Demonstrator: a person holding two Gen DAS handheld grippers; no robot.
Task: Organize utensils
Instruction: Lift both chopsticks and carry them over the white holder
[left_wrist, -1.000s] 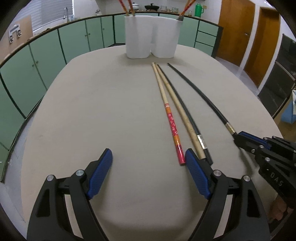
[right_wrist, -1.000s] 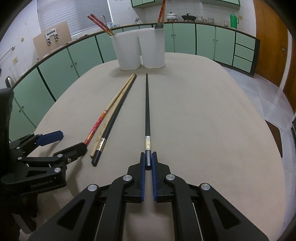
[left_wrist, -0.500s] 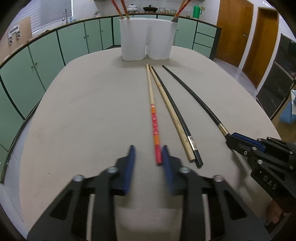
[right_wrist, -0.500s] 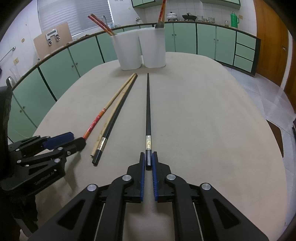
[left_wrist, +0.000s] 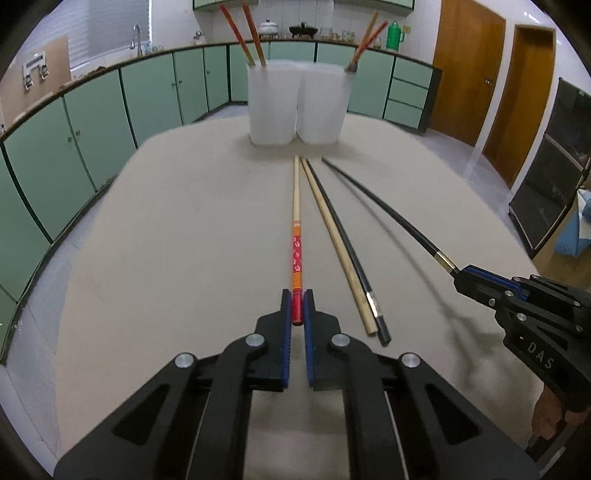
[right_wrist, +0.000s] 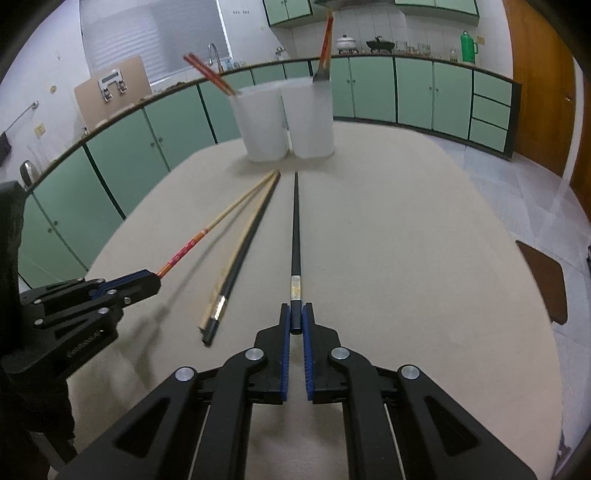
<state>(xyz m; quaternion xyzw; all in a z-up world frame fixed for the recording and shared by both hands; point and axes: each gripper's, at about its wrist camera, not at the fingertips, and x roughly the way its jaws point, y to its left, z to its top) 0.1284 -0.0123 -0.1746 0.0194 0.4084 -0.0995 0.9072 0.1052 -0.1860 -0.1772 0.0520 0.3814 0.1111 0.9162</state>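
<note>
My left gripper (left_wrist: 297, 301) is shut on the red end of a red-and-wood chopstick (left_wrist: 296, 236), lifted off the table with its tip toward the two white holders (left_wrist: 295, 105). My right gripper (right_wrist: 296, 315) is shut on the end of a black chopstick (right_wrist: 294, 229), also raised. A plain wooden chopstick (left_wrist: 334, 240) and a second black chopstick (left_wrist: 347, 251) lie side by side on the beige table (left_wrist: 166, 240). The left holder has two red chopsticks (left_wrist: 242, 35), the right holder has a crossed pair (left_wrist: 364, 40).
The two holders stand together at the far edge of the table (right_wrist: 424, 240). Green cabinets (left_wrist: 92, 122) ring the room behind. Wooden doors (left_wrist: 465, 70) are at the right. The right gripper (left_wrist: 517, 299) shows in the left wrist view.
My left gripper closed from wide open onto the red chopstick's end and lifted it. My right gripper stayed shut on the black chopstick and raised it off the table.
</note>
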